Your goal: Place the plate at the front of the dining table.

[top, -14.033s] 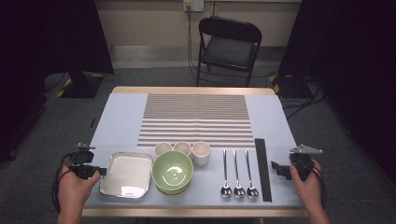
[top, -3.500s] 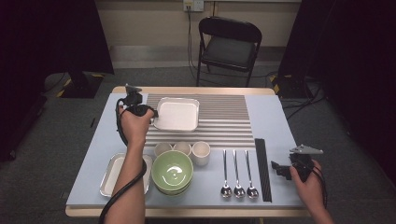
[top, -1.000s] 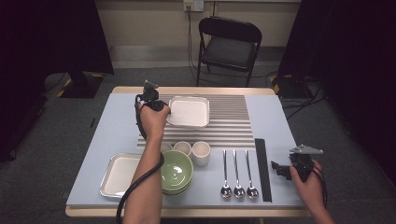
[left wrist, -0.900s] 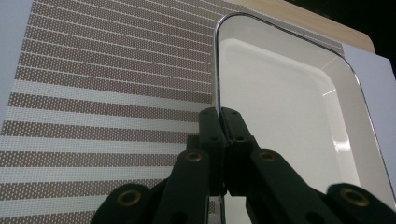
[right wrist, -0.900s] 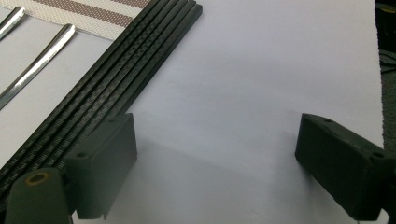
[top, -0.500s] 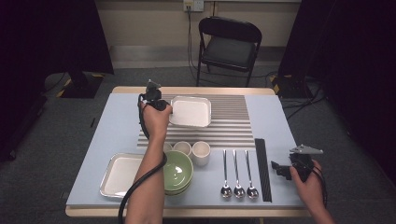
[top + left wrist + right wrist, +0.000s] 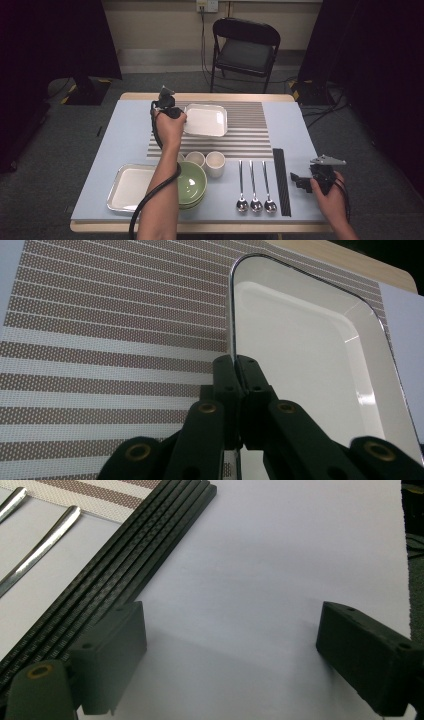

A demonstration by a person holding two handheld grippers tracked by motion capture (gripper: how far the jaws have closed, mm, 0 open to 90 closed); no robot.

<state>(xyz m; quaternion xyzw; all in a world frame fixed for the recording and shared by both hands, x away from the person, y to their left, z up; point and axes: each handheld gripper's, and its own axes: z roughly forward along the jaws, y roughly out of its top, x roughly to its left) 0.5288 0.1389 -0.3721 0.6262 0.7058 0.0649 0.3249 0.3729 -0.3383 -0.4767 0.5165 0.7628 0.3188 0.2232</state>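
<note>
- On the far part of the striped mat (image 7: 235, 131), the left gripper (image 7: 238, 371) has its fingers closed on the left rim of a white tray (image 7: 205, 120).
- That tray lies flat on the mat, at its far left.
- Nearer on the tabletop (image 7: 125, 130), a second tray (image 7: 131, 186) sits at the left, just beside a stack of green bowls (image 7: 192, 184).
- Two cups (image 7: 215, 163) stand just beyond the bowls; three spoons (image 7: 255, 187) and black chopsticks (image 7: 281, 180) lie to their right.
- At the near right, the right gripper (image 7: 230, 645) rests with fingers wide apart, nothing between them.
</note>
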